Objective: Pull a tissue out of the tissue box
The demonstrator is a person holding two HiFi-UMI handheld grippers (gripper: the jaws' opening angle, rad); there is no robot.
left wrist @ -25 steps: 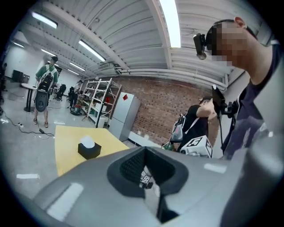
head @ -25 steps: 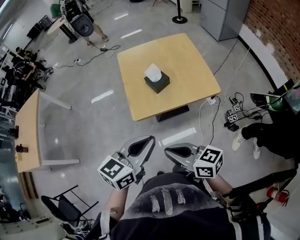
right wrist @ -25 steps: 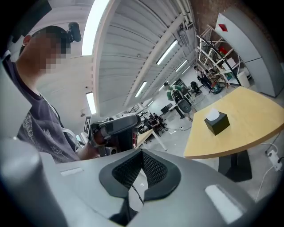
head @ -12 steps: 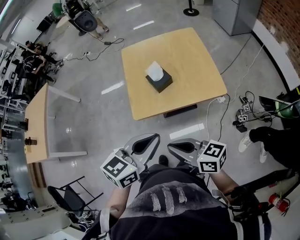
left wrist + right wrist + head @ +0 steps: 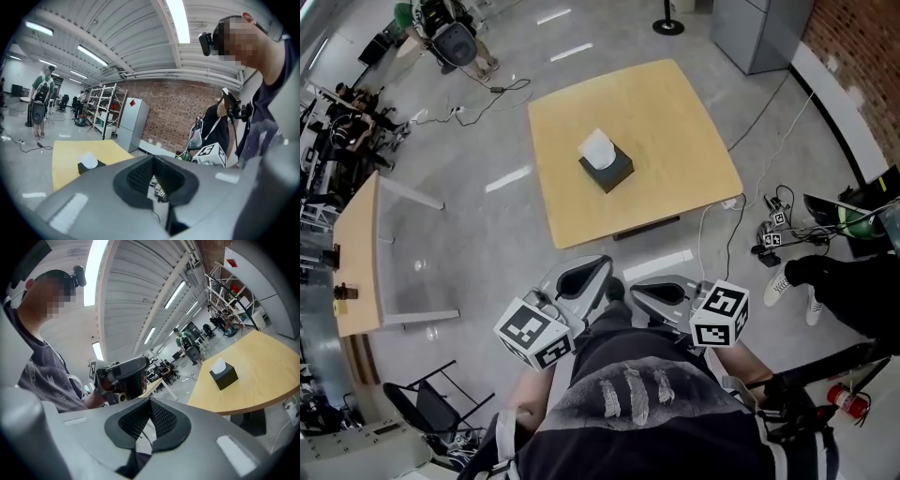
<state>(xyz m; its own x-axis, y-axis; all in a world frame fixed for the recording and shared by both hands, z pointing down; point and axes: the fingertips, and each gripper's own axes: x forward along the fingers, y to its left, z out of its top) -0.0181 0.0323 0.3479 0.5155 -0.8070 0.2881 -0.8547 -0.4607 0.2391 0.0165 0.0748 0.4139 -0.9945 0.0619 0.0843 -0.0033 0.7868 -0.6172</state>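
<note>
Since the box (image 5: 607,171) sits near the middle of the table (image 5: 675,141), well apart from me, I hold both tongs low and close to my body, short of the table's near edge, with bare floor (image 5: 502,248) between; I judge the reach has not yet begun. A white tissue (image 5: 598,147) stands up out of the box's top, which should give a tuft to pinch. My left tongs (image 5: 598,267) are fully closed, pad against pad, on nothing. My right tongs (image 5: 637,292) are closed the same way, empty, just beside the left and pointing toward the table
</note>
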